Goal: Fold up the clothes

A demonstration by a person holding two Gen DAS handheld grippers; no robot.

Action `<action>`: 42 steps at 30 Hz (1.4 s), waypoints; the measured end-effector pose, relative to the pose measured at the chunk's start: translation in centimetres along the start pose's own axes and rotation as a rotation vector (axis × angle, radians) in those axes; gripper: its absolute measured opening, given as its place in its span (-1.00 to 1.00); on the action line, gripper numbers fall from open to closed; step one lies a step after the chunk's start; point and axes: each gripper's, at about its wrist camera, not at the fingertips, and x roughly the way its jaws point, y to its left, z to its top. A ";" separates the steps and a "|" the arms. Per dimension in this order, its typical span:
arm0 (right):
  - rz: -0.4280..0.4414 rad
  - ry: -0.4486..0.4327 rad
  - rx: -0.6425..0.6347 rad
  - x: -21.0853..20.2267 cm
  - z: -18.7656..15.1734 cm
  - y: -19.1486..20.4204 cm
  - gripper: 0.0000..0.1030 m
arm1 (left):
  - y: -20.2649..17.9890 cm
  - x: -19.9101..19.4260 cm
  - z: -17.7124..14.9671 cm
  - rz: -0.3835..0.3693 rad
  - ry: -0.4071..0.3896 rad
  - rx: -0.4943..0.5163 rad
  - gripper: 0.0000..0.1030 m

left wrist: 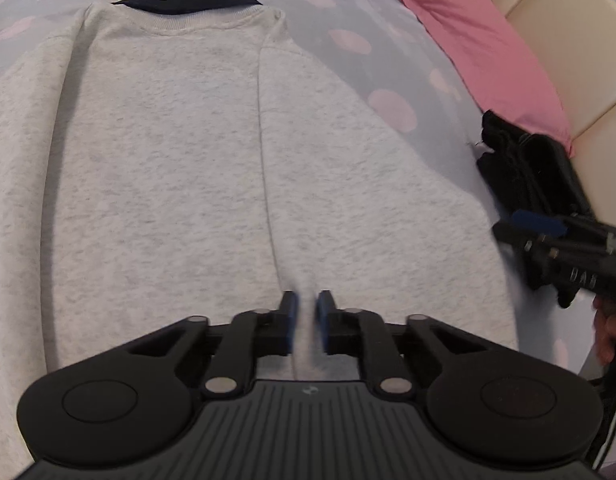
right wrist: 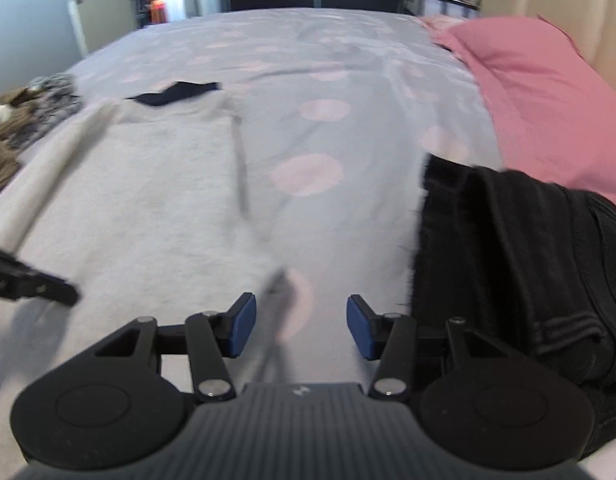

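the hem of the light grey marl sweatshirt (left wrist: 160, 168) is pinched by the closed left tongs (left wrist: 307, 312), while the right tongs (right wrist: 301, 322) are held open over its edge, to be closed before any fold.

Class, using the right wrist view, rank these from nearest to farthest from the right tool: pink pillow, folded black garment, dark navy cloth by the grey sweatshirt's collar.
1. Folded black garment, close right.
2. Pink pillow, farther right.
3. Dark navy cloth, far left.

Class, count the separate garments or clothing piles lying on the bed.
3: grey sweatshirt spread out flat, black folded garment beside the pink pillow, brown-grey heap at the far left edge. More may be hidden.
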 end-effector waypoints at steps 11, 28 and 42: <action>0.039 -0.033 -0.262 2.7 1.3 5.1 -0.08 | 0.6 0.4 -0.7 0.041 0.009 0.018 -0.94; 0.006 0.074 0.034 4.1 1.3 0.9 -0.59 | 0.3 -0.6 -1.3 0.053 -0.034 0.036 -0.93; 0.078 0.141 0.152 -10.2 -5.9 5.7 -0.16 | -1.9 -9.1 -7.9 -0.079 -0.052 0.138 -0.80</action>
